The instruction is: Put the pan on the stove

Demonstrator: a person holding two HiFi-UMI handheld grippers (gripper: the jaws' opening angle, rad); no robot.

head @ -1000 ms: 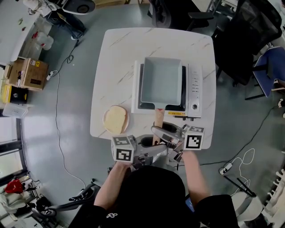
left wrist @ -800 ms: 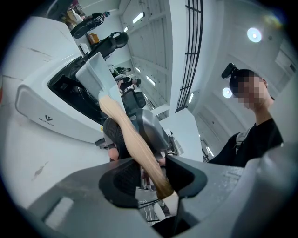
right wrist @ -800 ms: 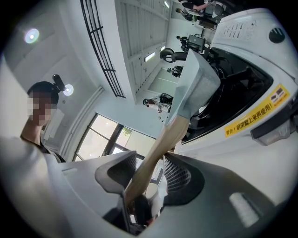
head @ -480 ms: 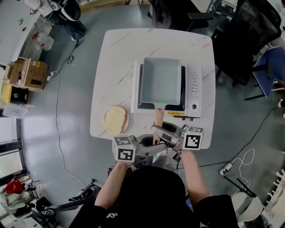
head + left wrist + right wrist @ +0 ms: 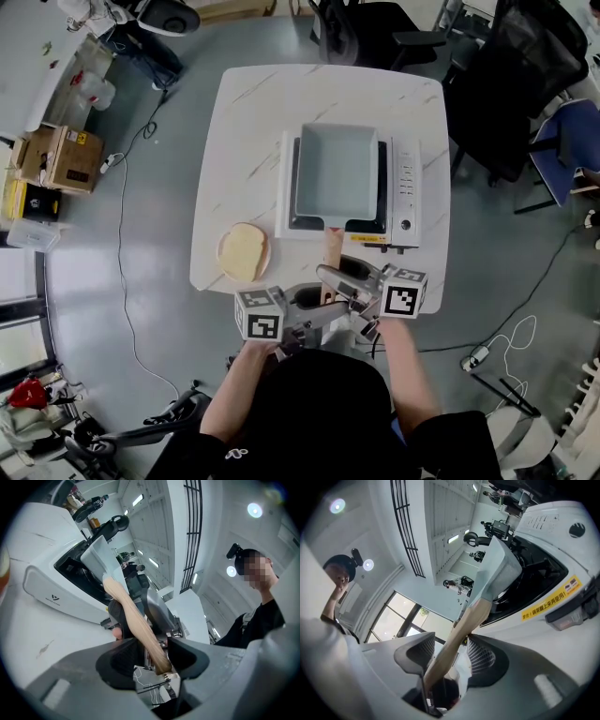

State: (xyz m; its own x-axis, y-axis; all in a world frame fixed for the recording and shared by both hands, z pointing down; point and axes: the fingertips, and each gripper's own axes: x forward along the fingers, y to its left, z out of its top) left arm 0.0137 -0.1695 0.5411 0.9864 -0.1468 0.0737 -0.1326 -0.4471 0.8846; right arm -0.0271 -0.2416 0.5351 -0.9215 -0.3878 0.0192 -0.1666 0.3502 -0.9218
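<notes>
A grey rectangular pan rests flat on the white single-burner stove. Its wooden handle sticks out toward me over the table's near edge. Both grippers meet at the handle's end. My left gripper comes in from the left and my right gripper from the right. In the left gripper view the handle runs between the left gripper's spread pads with gaps beside it. In the right gripper view the handle likewise passes between the right gripper's pads. Both sets of jaws have just been opening.
A slice of bread on a small plate sits at the near left of the white marble table. Office chairs stand at the far right. Cardboard boxes and a cable lie on the floor to the left.
The pan and both grippers keep their places. Only the head view has shifted slightly.
</notes>
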